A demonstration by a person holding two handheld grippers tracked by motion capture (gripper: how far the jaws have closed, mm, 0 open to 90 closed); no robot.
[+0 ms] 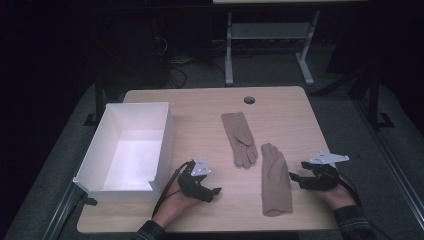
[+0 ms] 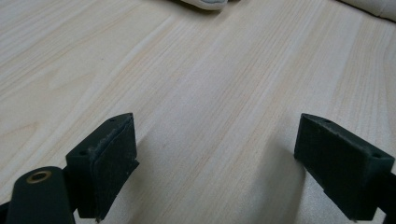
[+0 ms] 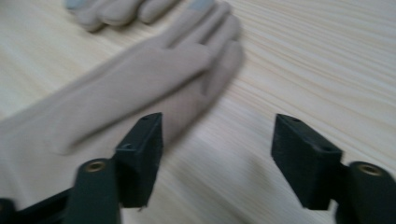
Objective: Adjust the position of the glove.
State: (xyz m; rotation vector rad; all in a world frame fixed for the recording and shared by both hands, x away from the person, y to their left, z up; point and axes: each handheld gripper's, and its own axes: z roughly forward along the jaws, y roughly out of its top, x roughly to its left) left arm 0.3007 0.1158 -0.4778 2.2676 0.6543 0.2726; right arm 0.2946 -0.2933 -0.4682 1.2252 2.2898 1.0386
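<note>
Lying flat on the light wooden surface [image 1: 210, 120] are two beige fabric gloves. The nearer beige glove [image 1: 275, 181] is stretched out with its cuff toward the person and its fingers pointing away, a little right of the middle of the surface. The farther beige glove [image 1: 239, 138] lies just beyond it and slightly to the left, with its cuff away from the person and its grey-tipped fingers pointing back toward the near edge. The fingertips of the two gloves are near each other, but I cannot tell if they touch.

The right gripper [image 1: 295, 177] is held low, just beside the right edge of the nearer glove. Its jaws are spread apart and hold nothing. In the right gripper view [image 3: 215, 154], bare wood is between them, and the glove [image 3: 130, 88] lies before the left jaw and off to that side; the picture there is a little blurred.

The left gripper [image 1: 216, 191] rests near the front edge of the surface, between the gloves and a white open cardboard box [image 1: 95, 150] that stands at the left side. Its jaws are also released and wide apart [image 2: 215, 158], with only wood grain between them. Both gloves are well apart from it.

A small round dark hole [image 1: 249, 100] sits in the surface near its far edge. Beyond that the room is dark, and a grey metal frame of another table [image 1: 229, 50] stands on the floor.
</note>
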